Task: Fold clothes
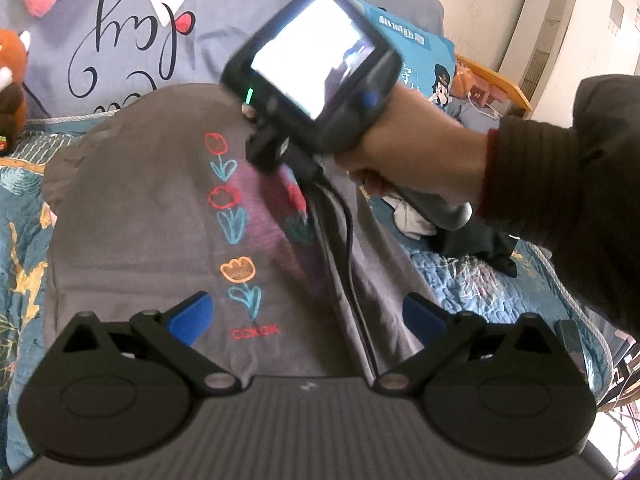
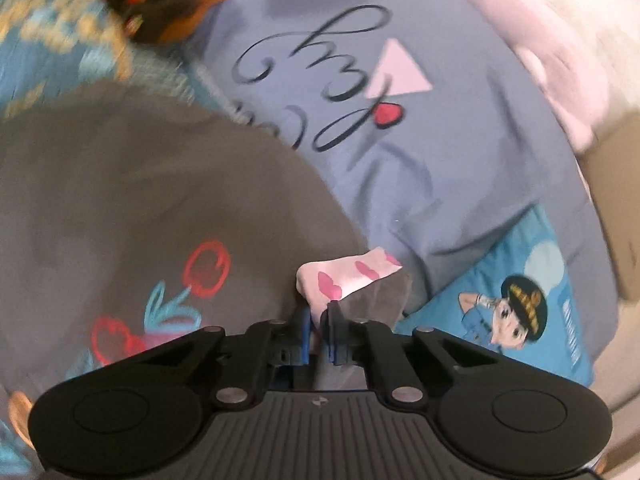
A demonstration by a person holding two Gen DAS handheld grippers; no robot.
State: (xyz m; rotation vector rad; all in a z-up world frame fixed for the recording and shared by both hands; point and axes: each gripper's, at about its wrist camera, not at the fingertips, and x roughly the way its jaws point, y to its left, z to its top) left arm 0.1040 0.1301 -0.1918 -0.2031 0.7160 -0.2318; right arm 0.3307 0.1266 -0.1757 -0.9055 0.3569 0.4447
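Observation:
A grey garment (image 1: 160,216) with embroidered tulips lies spread on the bed; it also shows in the right wrist view (image 2: 160,200). My left gripper (image 1: 308,316) is open and empty, hovering just above the garment's near part. My right gripper (image 2: 318,332) is shut on a corner of the grey garment, with a pink-and-white patterned piece (image 2: 344,272) sticking out beyond the fingers. In the left wrist view the right gripper's body (image 1: 316,56) and the hand holding it are raised above the garment's far right side.
A blue floral quilt (image 1: 24,240) covers the bed. A grey pillow with script lettering (image 2: 400,120) lies beyond the garment. A brown plush toy (image 1: 12,80) sits at the far left. A blue cartoon-print item (image 2: 520,300) lies right. Dark clothes (image 1: 480,244) lie right.

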